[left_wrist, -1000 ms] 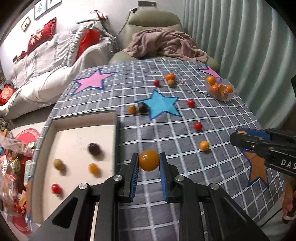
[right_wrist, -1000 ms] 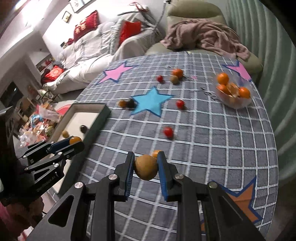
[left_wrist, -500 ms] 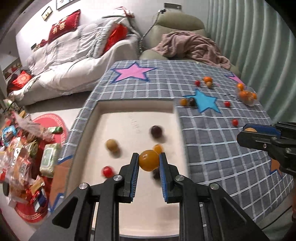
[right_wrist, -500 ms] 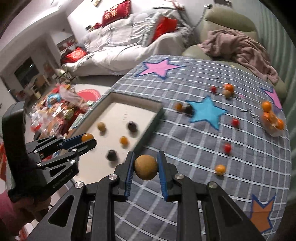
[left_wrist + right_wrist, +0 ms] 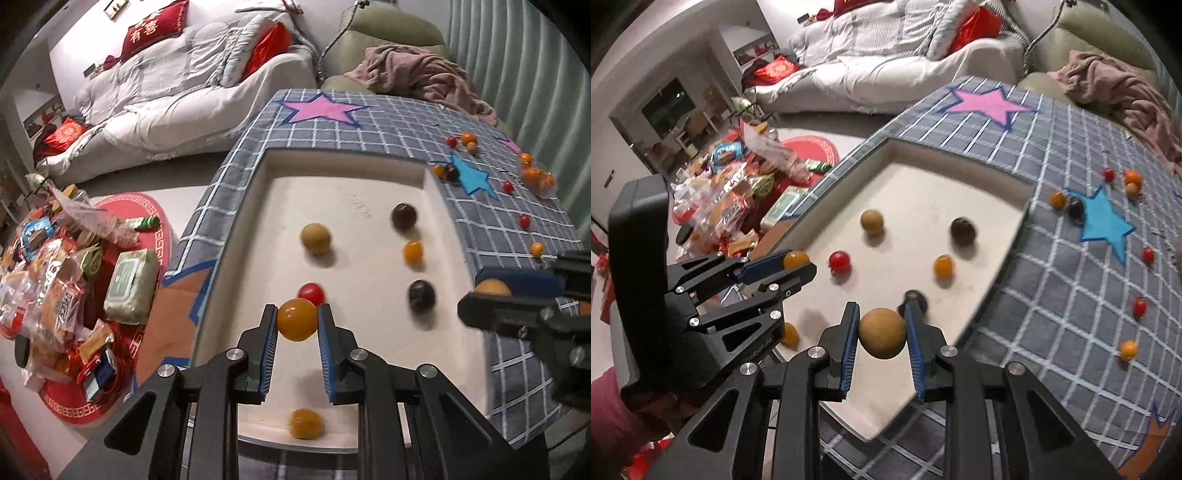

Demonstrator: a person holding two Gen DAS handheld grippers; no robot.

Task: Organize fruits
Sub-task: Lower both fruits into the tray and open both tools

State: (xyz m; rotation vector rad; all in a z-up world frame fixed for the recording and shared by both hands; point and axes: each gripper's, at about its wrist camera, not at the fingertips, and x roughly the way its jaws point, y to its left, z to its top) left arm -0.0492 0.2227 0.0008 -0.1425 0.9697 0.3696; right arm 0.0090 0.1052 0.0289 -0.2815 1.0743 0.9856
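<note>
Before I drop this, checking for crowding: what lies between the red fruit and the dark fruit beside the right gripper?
Bare tray floor, per the right wrist view.

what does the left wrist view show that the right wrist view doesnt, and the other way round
Left wrist only: the clear bowl of orange fruit at the cloth's far edge.

Right wrist only: the person's pink sleeve behind the left gripper.

Both: the tray holding loose fruit, the left gripper shut on an orange fruit, the right gripper shut on a tan fruit, and the snack pile on the floor.
</note>
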